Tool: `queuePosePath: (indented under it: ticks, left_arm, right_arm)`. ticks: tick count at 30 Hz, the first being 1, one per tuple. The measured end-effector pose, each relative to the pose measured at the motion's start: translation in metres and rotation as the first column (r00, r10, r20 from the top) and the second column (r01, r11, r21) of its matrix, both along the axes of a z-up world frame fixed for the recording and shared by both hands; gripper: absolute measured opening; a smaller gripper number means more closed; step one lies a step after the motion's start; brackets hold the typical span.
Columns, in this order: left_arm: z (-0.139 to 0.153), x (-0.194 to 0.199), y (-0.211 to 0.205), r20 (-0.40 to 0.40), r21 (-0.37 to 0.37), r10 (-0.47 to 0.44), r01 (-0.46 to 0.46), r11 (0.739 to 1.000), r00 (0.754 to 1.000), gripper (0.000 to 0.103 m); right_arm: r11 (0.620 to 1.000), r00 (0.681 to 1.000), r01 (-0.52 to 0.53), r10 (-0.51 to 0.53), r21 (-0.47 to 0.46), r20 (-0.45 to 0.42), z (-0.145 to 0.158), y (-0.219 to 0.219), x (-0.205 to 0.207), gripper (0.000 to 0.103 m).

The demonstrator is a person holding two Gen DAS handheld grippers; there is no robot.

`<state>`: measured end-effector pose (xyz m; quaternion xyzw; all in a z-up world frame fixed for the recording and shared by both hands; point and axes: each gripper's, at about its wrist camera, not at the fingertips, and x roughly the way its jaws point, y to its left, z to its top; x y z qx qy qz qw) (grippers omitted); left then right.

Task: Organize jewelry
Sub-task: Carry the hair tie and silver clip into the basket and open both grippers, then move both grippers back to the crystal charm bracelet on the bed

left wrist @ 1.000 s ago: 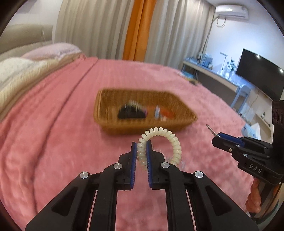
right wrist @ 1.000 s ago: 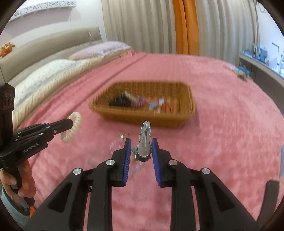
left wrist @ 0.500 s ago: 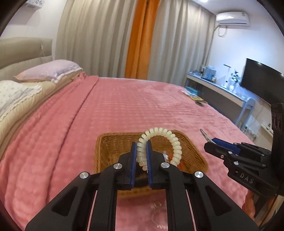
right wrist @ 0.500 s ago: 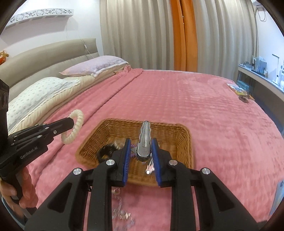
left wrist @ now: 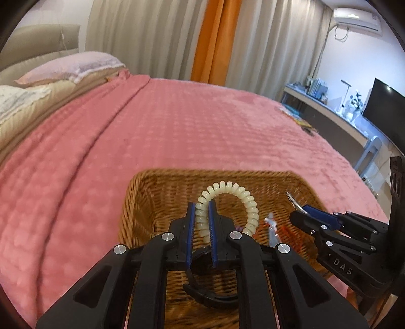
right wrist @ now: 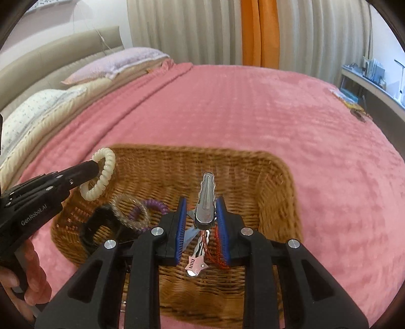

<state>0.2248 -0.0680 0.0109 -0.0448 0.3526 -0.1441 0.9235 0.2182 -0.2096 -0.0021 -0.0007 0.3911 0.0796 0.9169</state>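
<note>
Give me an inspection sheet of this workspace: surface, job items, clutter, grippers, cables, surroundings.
Surface: pink blanket covering a bed.
Job's things: wicker basket on the blanket holds a black hair tie, a purple coil tie, a star-shaped clip and an orange cord; a cream coil hair tie and a silver hair clip are held above it.
Clutter: small items on the blanket's far edge, too small to identify.
Grippers: left gripper has its jaws shut on the cream coil hair tie; right gripper has its jaws shut on the silver hair clip.
Cables: nothing seen near the work.
Surroundings: pillows, curtains, desk with a screen, air conditioner.
</note>
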Motion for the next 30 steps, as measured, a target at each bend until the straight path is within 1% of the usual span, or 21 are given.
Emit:
queuePosePath:
  ticks: [3,7,9,10,12,13,14,15,16,17,19,21,23,26,29,30]
  left_arm:
    - [-0.007,0.002,-0.002,-0.009,0.018,-0.006,0.007,1.0,1.0,0.009]
    - [-0.012,0.002,-0.002,-0.026,0.027,-0.014,0.015,1.0,1.0,0.009]
    - [-0.011,0.001,-0.001,-0.037,0.015,-0.021,0.022,1.0,0.999,0.012]
    - [-0.01,-0.001,0.001,-0.041,0.005,-0.025,0.025,1.0,0.999,0.015]
    - [-0.004,-0.009,0.005,-0.027,-0.009,-0.028,0.028,1.0,0.999,0.029]
    - [0.0,-0.014,0.006,-0.016,-0.01,-0.029,0.029,1.0,0.999,0.033]
    - [0.005,-0.019,0.008,-0.006,-0.016,-0.031,0.031,0.999,1.0,0.044]
    - [0.013,-0.027,0.011,0.008,-0.031,-0.033,0.033,0.999,0.999,0.05]
    - [0.018,-0.033,0.013,0.019,-0.041,-0.037,0.038,0.998,0.999,0.051]
    - [0.024,-0.04,0.016,0.035,-0.054,-0.045,0.047,0.997,0.998,0.053]
    - [0.04,-0.06,0.022,0.07,-0.072,-0.048,0.053,0.996,0.996,0.061]
    - [0.053,-0.08,0.029,0.113,-0.097,-0.043,0.054,0.994,0.993,0.071]
    - [0.063,-0.097,0.032,0.143,-0.109,-0.049,0.065,0.992,0.988,0.076]
    - [0.074,-0.127,0.036,0.184,-0.121,-0.057,0.08,0.989,0.981,0.083]
    - [0.072,-0.154,0.035,0.201,-0.121,-0.071,0.097,0.988,0.977,0.084]
    - [0.071,-0.158,0.035,0.2,-0.117,-0.074,0.099,0.988,0.977,0.084]
  right_arm:
    - [1.0,1.0,0.006,-0.006,-0.015,-0.013,-0.007,0.001,0.002,0.021]
    - [1.0,0.999,0.01,-0.01,0.007,-0.041,-0.013,-0.002,0.002,0.021]
    - [0.999,0.998,0.003,0.0,0.043,-0.06,-0.013,-0.006,0.001,0.022]
    - [0.998,0.998,-0.002,0.006,0.063,-0.069,-0.012,-0.009,-0.001,0.022]
    - [0.997,0.998,0.001,0.004,0.078,-0.063,-0.006,-0.013,-0.008,0.026]
    - [0.997,0.999,0.004,-0.001,0.076,-0.051,-0.001,-0.015,-0.015,0.034]
    - [0.997,0.999,0.007,-0.005,0.073,-0.037,0.005,-0.016,-0.021,0.048]
    - [0.997,1.0,0.007,-0.005,0.073,-0.024,0.009,-0.017,-0.026,0.052]
    - [0.997,1.0,0.002,-0.002,0.073,-0.004,0.016,-0.018,-0.034,0.054]
    - [0.997,1.0,-0.007,0.006,0.074,0.01,0.023,-0.017,-0.042,0.054]
    - [0.997,0.999,-0.02,0.017,0.074,0.036,0.035,-0.017,-0.059,0.054]
    - [0.997,0.998,-0.026,0.022,0.076,0.056,0.048,-0.016,-0.077,0.054]
    - [0.997,0.997,-0.031,0.025,0.074,0.077,0.057,-0.015,-0.1,0.054]
    - [0.997,0.996,-0.038,0.032,0.072,0.087,0.06,-0.013,-0.126,0.054]
    - [0.997,0.996,-0.044,0.039,0.069,0.075,0.051,-0.011,-0.146,0.054]
    - [0.997,0.997,-0.045,0.041,0.068,0.068,0.047,-0.009,-0.15,0.054]
